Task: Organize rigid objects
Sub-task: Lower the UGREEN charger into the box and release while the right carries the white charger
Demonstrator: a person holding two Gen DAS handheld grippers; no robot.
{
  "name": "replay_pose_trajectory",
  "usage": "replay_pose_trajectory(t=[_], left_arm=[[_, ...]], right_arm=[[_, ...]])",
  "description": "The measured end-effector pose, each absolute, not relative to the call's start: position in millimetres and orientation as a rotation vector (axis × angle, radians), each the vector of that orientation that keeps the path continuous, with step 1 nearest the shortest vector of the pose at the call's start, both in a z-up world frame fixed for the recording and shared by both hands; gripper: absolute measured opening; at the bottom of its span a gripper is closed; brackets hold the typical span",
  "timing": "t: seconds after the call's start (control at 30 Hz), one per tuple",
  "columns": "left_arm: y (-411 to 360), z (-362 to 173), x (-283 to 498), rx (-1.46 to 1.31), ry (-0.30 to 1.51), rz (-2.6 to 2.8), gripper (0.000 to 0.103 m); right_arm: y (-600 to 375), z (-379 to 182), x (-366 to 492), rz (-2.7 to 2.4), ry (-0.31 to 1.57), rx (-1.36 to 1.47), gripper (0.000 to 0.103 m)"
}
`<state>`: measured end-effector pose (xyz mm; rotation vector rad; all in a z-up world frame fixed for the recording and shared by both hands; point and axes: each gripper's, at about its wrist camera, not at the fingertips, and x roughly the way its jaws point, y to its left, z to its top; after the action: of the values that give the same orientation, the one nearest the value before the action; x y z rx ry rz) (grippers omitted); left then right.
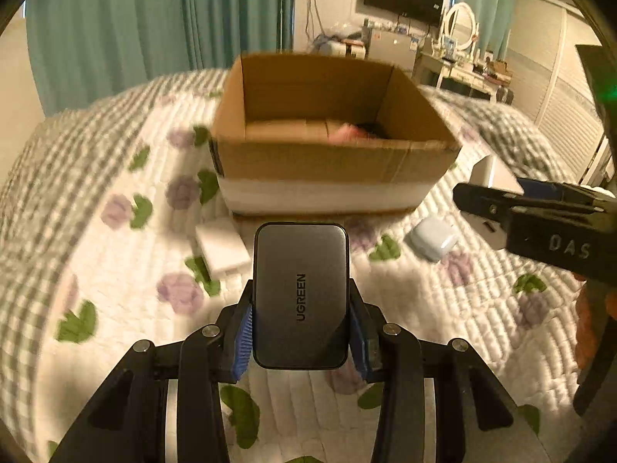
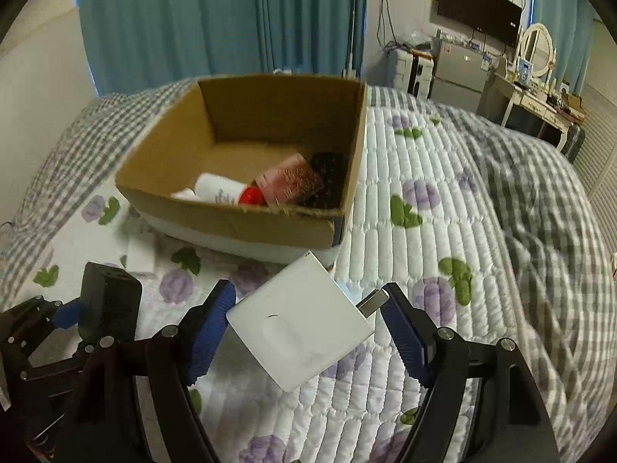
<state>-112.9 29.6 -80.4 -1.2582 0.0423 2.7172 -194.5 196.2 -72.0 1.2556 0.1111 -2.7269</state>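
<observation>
The bed [image 1: 405, 308] is covered by a white quilted spread printed with purple flowers and green leaves, with a grey checked blanket [image 2: 540, 200] bunched along its far side. Behind it hang teal curtains [image 1: 115, 19]; a dark screen [image 2: 480, 17] is mounted on the wall, and a dressing table with a round mirror [image 2: 536, 48] stands in the corner.

An open cardboard box [image 1: 327, 162] sits on the bed ahead of both claws. Inside it lie a white bottle with a red cap [image 2: 227, 191], a pink packet [image 2: 289, 179] and something dark next to it.

The left claw [image 1: 300, 320] is closed on a grey charger [image 1: 301, 297] marked UGREEN, its blue pads pressing the two long sides, and holds it above the spread just short of the box. On the bed beyond it lie a flat white block [image 1: 221, 249] and, to the right, a pale blue earbud case [image 1: 432, 237].

The right claw [image 2: 308, 328] grips a white plug adapter [image 2: 300, 324] turned cornerwise between its fingers, one pad on the body and the other against the metal prong [image 2: 372, 301]. The adapter hangs over the spread, near the box's closest corner.
</observation>
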Motion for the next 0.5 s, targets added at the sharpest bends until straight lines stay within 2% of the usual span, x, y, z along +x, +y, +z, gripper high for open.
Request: replay_pose_trajectory(t=[0.5], left_arm=[[24.8, 20.5, -154.8, -0.975, 0.051, 2.831, 0.042]], right_arm=[[188.2, 17.4, -220.8, -2.806, 0.146, 1.006, 0.077]])
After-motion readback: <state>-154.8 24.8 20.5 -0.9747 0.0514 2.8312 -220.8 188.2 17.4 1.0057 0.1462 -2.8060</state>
